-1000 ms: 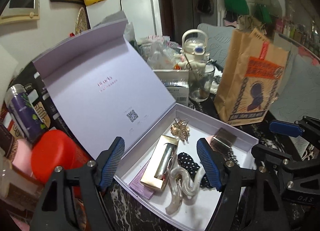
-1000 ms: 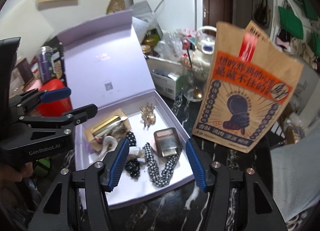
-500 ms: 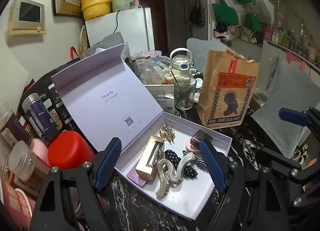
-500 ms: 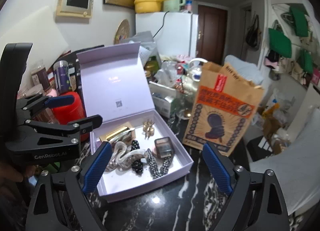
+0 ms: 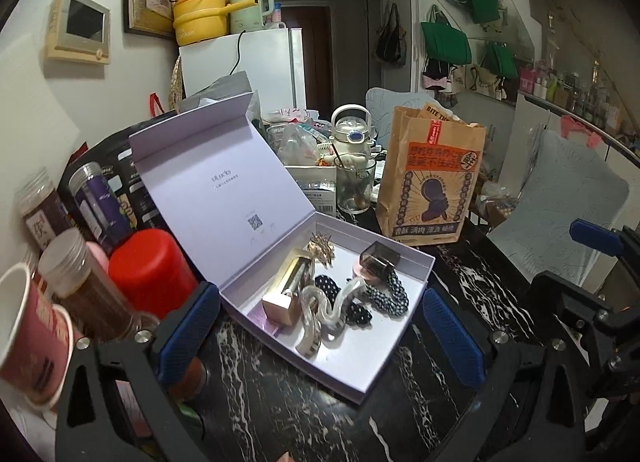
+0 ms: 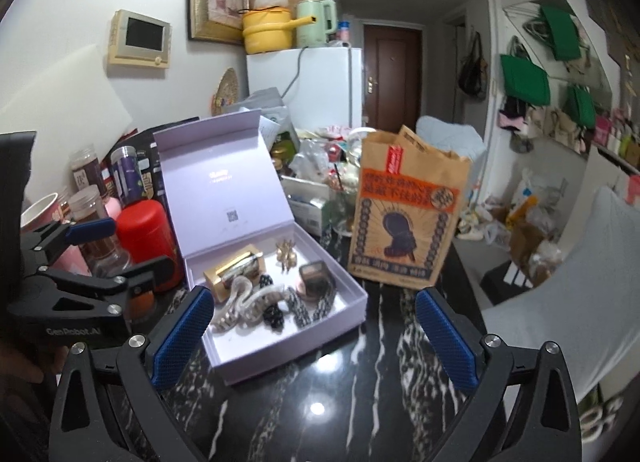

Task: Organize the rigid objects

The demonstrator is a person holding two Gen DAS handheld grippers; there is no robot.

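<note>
Left wrist view: the left tongs [image 5: 320, 334] stand spread wide with nothing between the pads, having just been opening; the right tongs [image 6: 316, 336] likewise, just opened and gripping nothing. Beyond both, apart from the pads, the lilac box [image 5: 384, 372] sits lid-up on the black marbled desk [image 5: 280, 402], holding a gold case [image 5: 288, 286], a clear wavy hair claw [image 5: 324, 314], dotted scrunchies [image 5: 386, 294] and a smoky square clip [image 5: 380, 258]. Packing looks finished. Likely next step: swing the lid [image 5: 208, 166] shut, which calls for reaching behind its raised edge. A paper bag [image 5: 432, 178] stands just beyond.
</note>
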